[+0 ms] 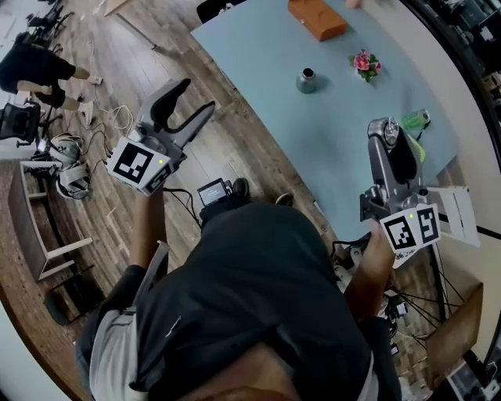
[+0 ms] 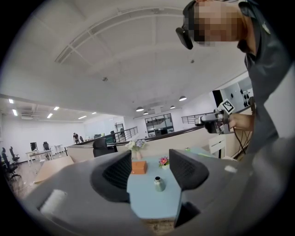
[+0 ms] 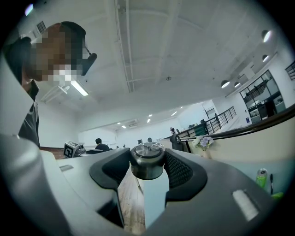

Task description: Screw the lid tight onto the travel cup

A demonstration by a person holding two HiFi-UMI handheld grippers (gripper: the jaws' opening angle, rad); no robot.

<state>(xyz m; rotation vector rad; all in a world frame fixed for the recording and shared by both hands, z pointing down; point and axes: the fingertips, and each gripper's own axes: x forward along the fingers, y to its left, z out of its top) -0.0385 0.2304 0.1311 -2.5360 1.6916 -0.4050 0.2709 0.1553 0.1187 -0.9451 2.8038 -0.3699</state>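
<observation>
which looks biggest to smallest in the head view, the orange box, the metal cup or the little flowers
1. orange box: clearly the largest, even though the top edge cuts it off.
2-3. flowers and metal cup: these look about alike. The flowers spread a touch wider, but it's too close to rank.

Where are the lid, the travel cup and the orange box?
lid (image 3: 147, 167), right gripper view, steel side wall
travel cup (image 1: 306, 83), head view, side below the mouth
orange box (image 1: 317, 19), head view, top face
</observation>
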